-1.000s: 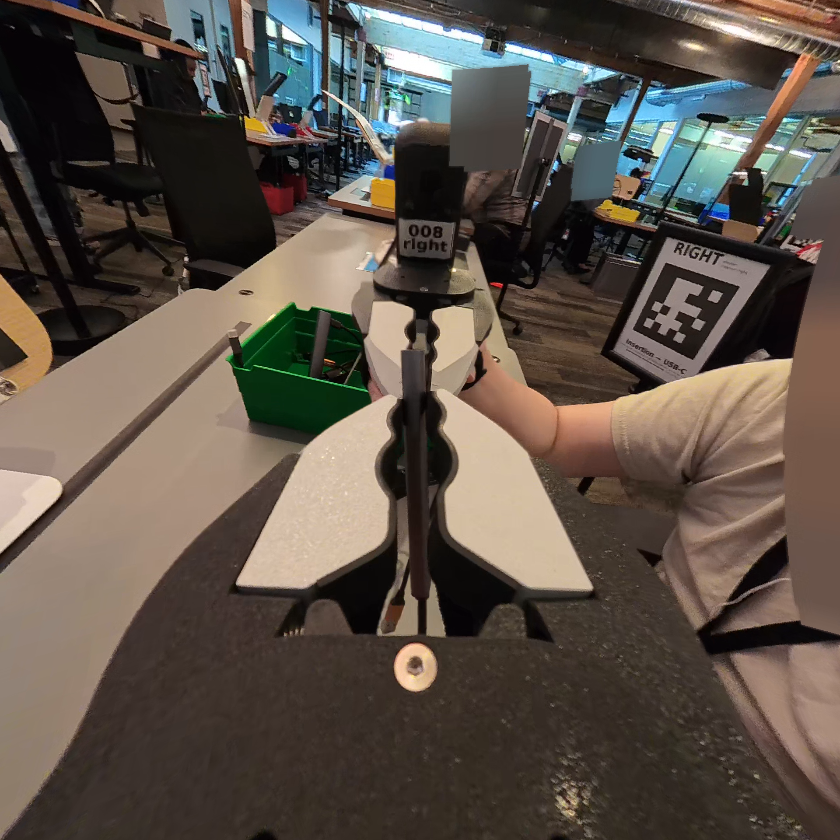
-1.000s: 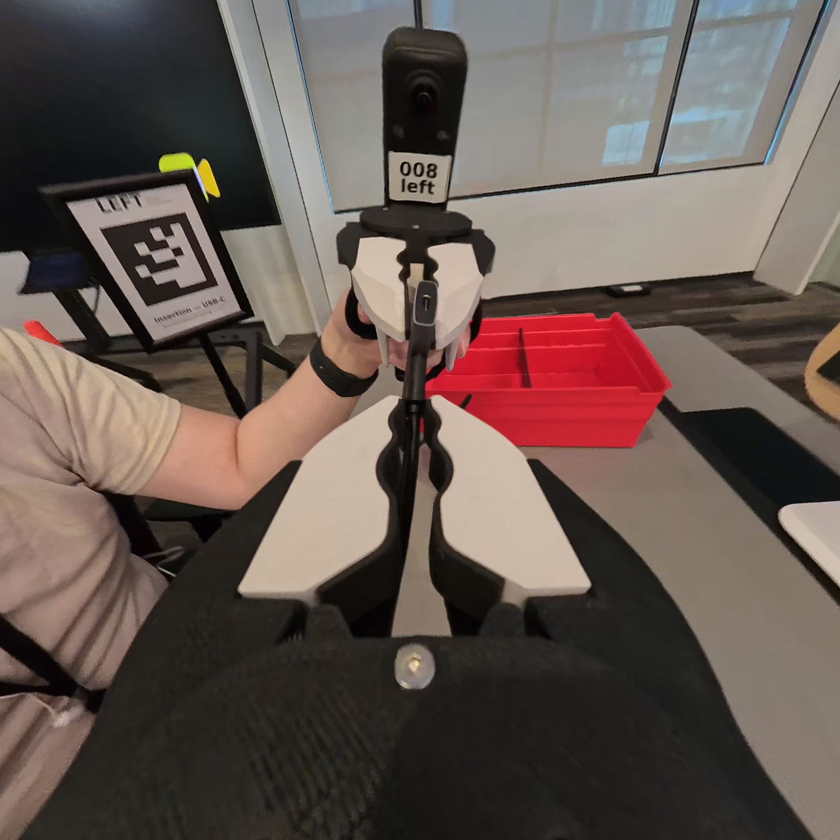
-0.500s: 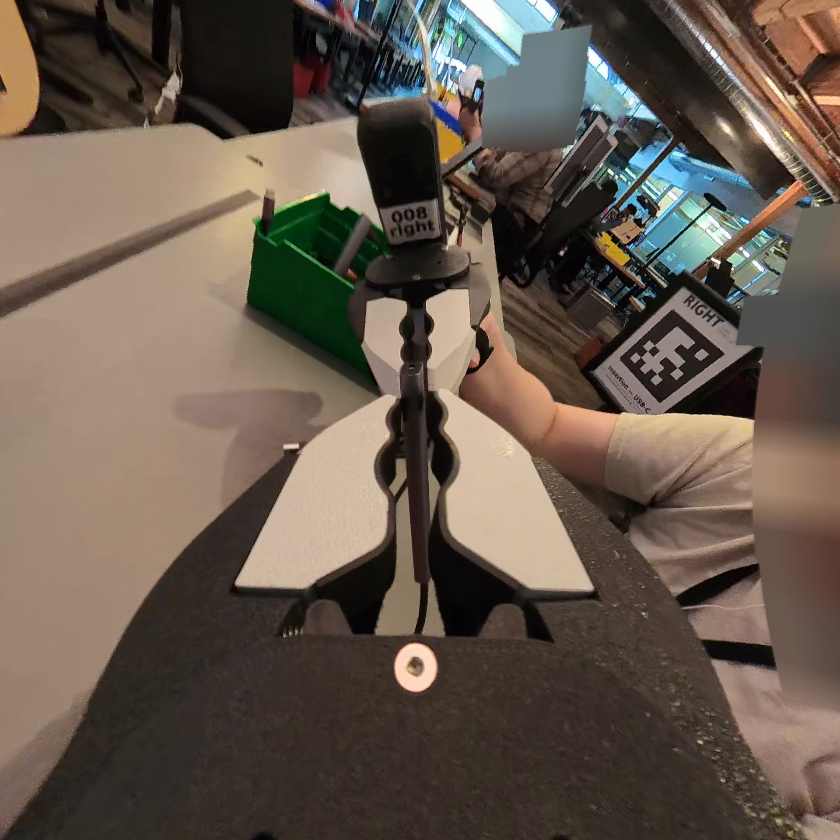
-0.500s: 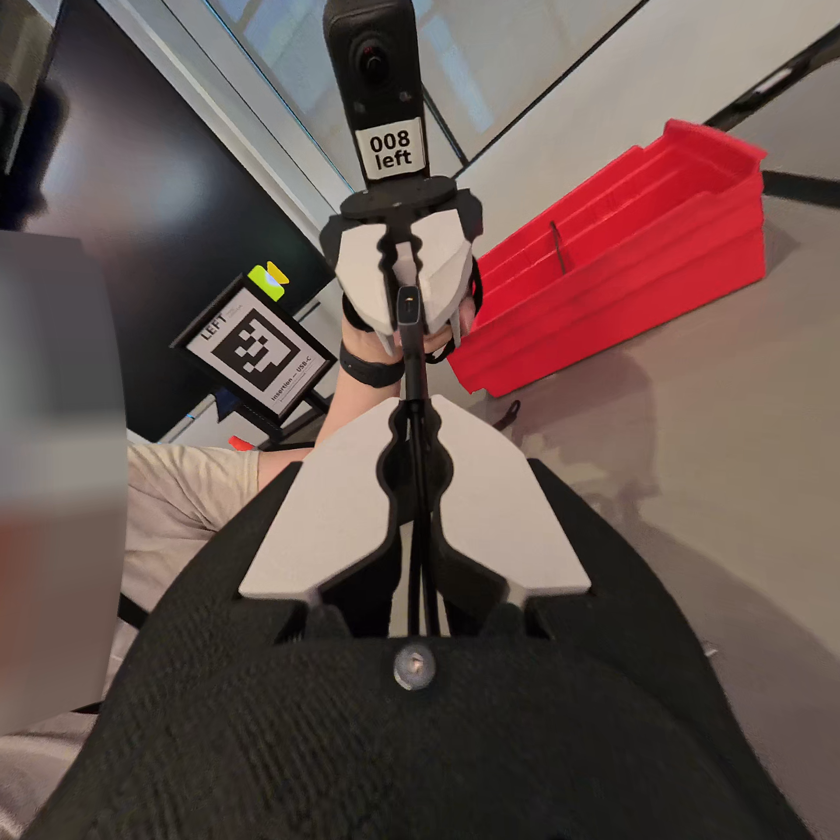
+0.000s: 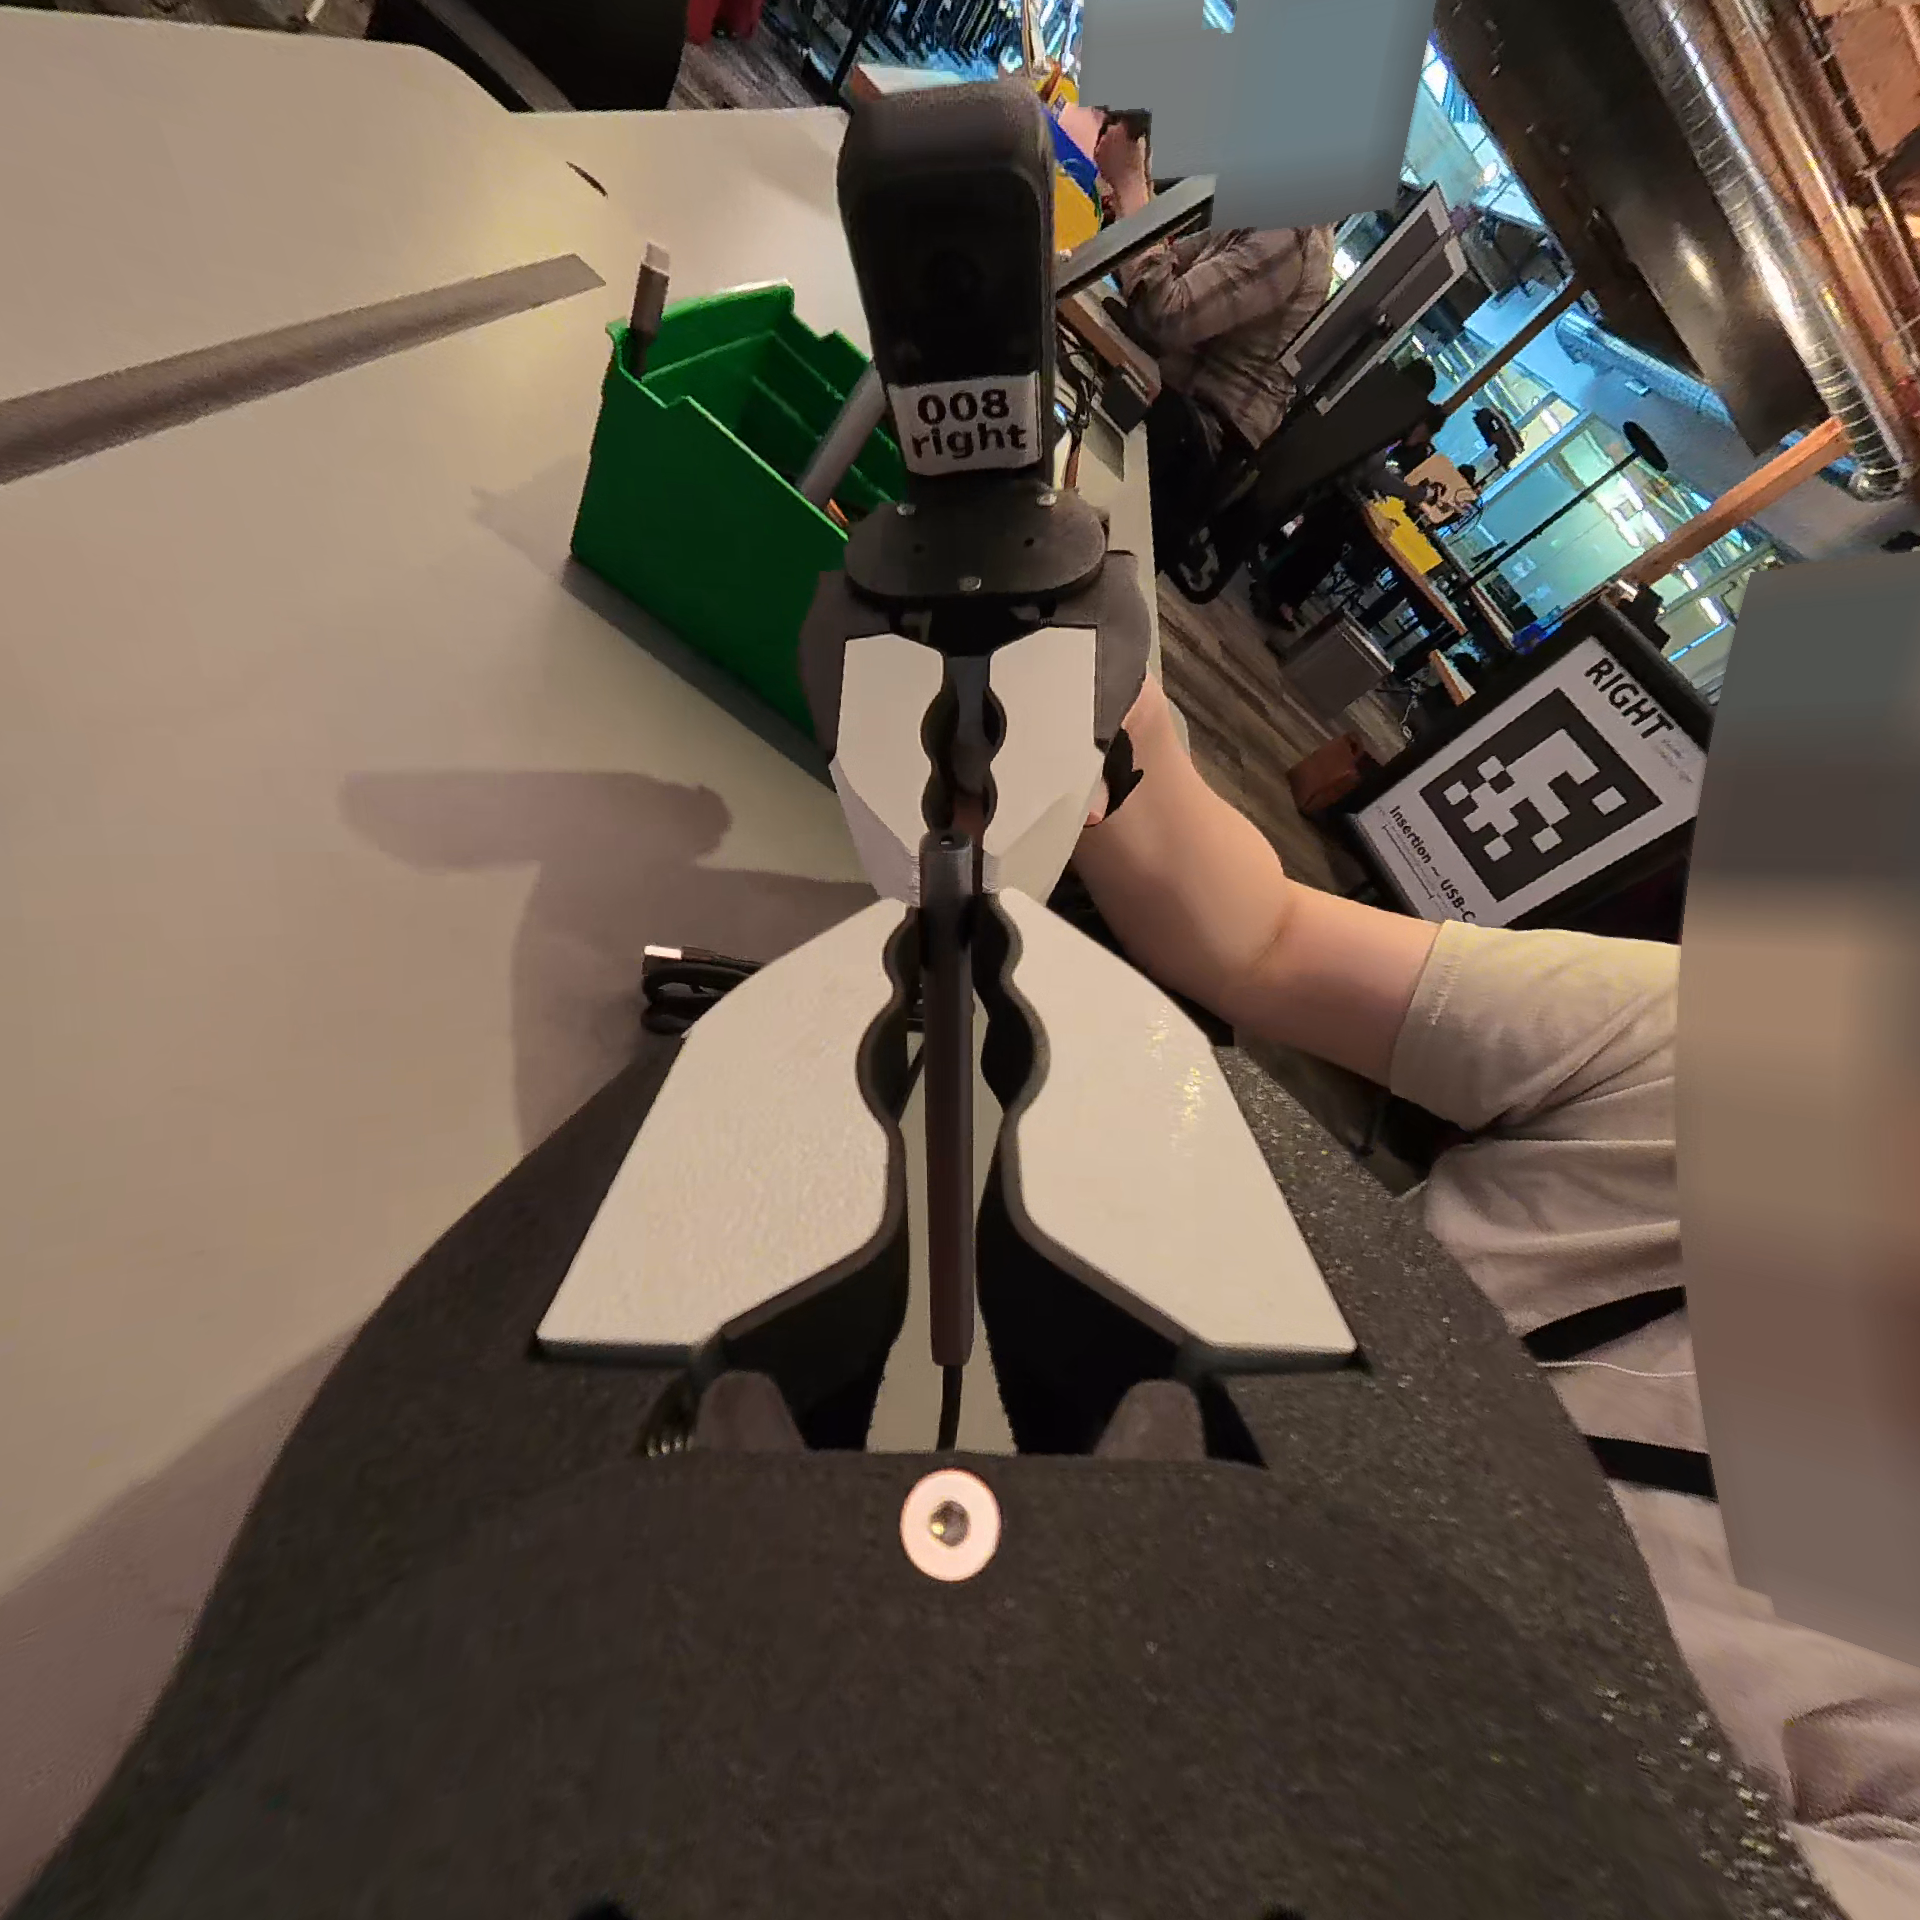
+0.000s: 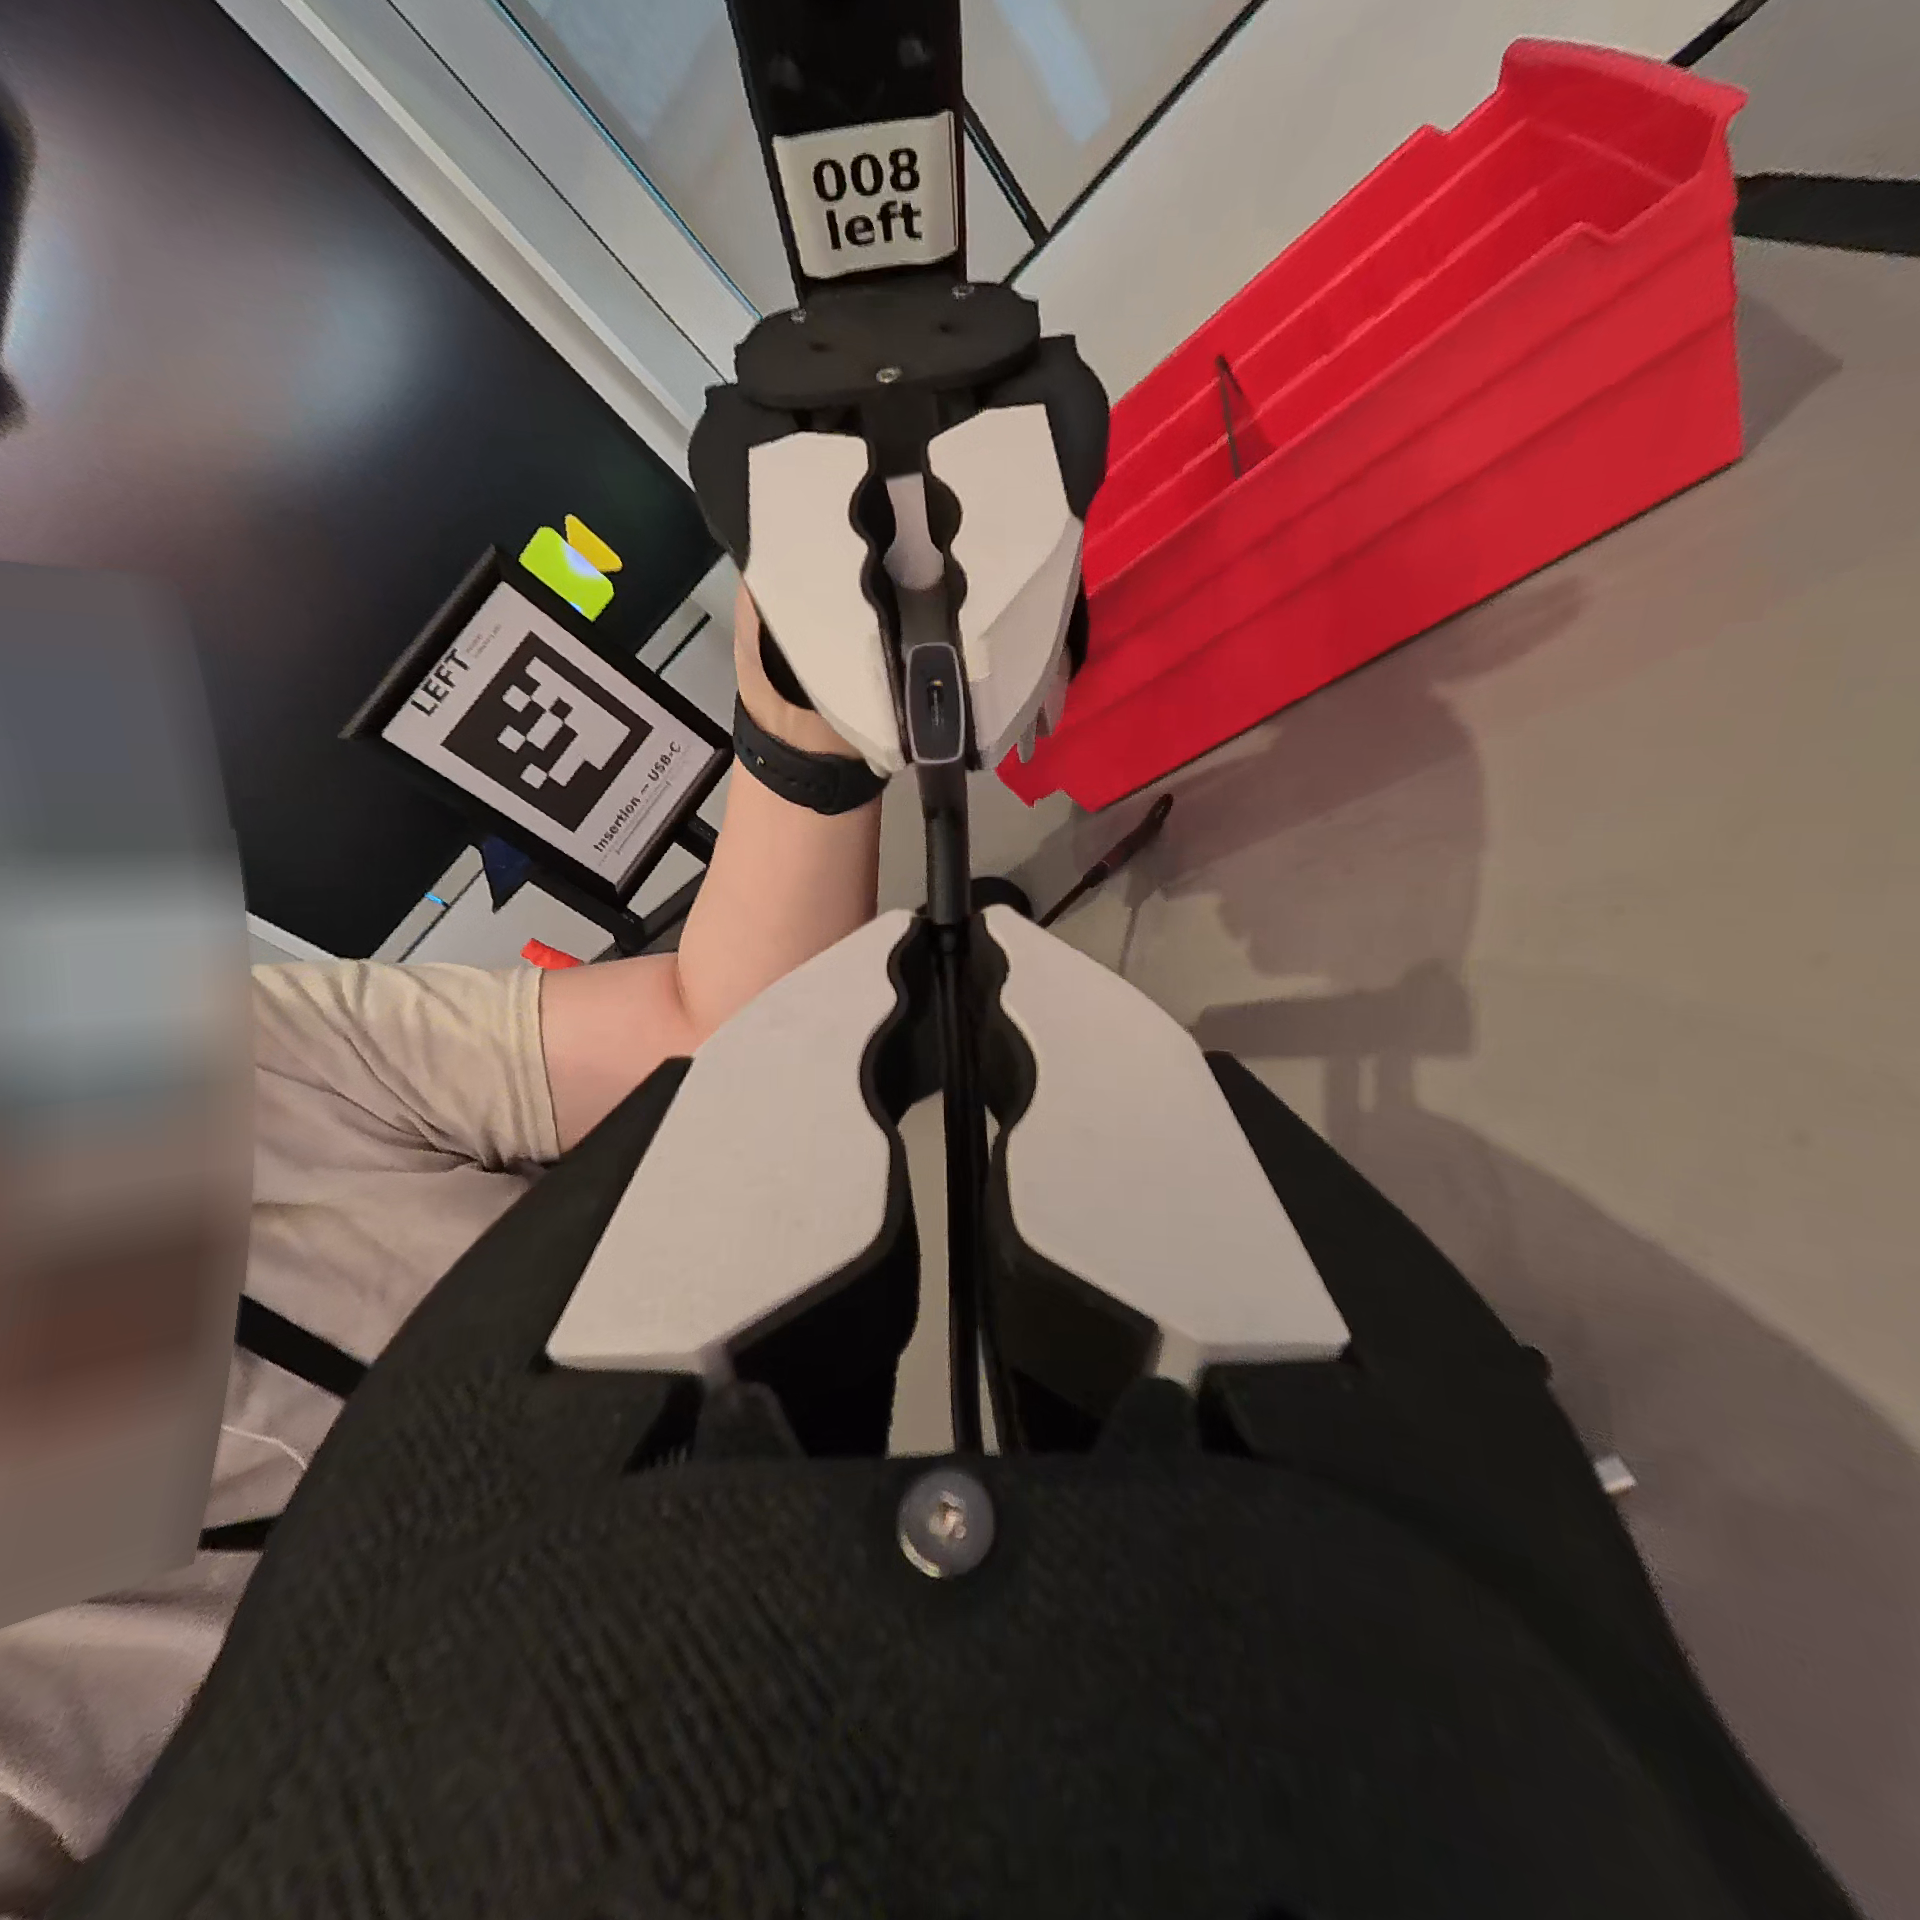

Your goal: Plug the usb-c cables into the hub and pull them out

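**Hub and cable held nose to nose**

Left wrist view: the left tongs (image 5: 954,904) are clamped narrow on a slim dark stick-shaped hub (image 5: 951,1143), held lengthwise above the grey table (image 5: 260,727), likely so its port faces the plug.

Right wrist view: the right tongs (image 6: 951,920) pinch a black usb-c cable (image 6: 943,862), its plug at the hub's end. I cannot tell whether it is seated. A white printed label (image 6: 871,197) marks the opposite tool.

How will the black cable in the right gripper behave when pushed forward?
The short end of the black cable past the right gripper looks straight, so probably stiff enough. The thin cord behind likely bends freely.
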A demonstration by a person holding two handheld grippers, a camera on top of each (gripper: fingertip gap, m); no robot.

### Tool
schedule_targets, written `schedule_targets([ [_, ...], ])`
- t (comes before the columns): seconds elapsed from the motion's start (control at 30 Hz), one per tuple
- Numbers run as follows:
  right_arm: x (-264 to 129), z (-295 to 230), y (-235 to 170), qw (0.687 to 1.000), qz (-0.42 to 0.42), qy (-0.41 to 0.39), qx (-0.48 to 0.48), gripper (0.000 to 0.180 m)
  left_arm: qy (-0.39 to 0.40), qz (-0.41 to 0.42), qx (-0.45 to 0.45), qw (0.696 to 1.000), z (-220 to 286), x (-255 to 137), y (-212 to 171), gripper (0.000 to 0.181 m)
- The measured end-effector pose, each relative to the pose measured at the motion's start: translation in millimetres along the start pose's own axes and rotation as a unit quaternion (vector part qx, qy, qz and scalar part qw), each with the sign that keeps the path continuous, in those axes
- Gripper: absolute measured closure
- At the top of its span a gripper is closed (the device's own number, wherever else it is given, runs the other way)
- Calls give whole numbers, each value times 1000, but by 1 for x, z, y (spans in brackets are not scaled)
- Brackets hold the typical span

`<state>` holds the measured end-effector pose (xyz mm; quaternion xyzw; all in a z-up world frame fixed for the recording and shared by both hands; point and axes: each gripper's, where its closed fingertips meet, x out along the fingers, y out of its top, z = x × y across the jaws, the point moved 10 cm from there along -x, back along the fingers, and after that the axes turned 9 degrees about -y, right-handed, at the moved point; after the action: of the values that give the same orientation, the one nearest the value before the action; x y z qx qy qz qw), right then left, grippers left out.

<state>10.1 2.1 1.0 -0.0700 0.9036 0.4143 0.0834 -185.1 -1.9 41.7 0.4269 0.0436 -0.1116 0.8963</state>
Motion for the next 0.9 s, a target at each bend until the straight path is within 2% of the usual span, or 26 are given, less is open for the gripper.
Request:
schedule_targets([
  [0.27, -1, 1, 3, 999, 33, 4, 7, 173, 3, 22, 15, 1000, 1, -3, 2, 172],
  [0.33, 0, 1, 4, 999, 49, 9, 11, 172, 5, -14, -9, 1000, 0, -5, -2, 156],
  [0.37, -1, 2, 4, 998, 56, 5, 9, 172, 5, -35, -20, 999, -1, -6, -5, 155],
  [0.4, -2, 3, 4, 998, 61, -2, 5, 172, 4, -45, -27, 999, -2, -6, -8, 156],
  [0.47, -4, 5, 4, 998, 64, -11, 0, 172, 4, -40, -31, 999, -7, -6, -8, 171],
  [0.63, -7, 6, 6, 997, 67, -26, -23, 171, 2, -44, -28, 999, -10, -3, -6, 172],
  [0.73, -3, 3, 5, 998, 49, -28, -42, 162, 4, -56, -25, 998, -9, -3, -7, 172],
  [0.87, 1, 1, 3, 998, 25, -29, -54, 164, -2, -74, -25, 997, -8, 1, -7, 172],
  [0.9, 1, 2, 3, 998, 19, -30, -56, 171, -2, -79, -25, 997, -7, 2, -8, 172],
])
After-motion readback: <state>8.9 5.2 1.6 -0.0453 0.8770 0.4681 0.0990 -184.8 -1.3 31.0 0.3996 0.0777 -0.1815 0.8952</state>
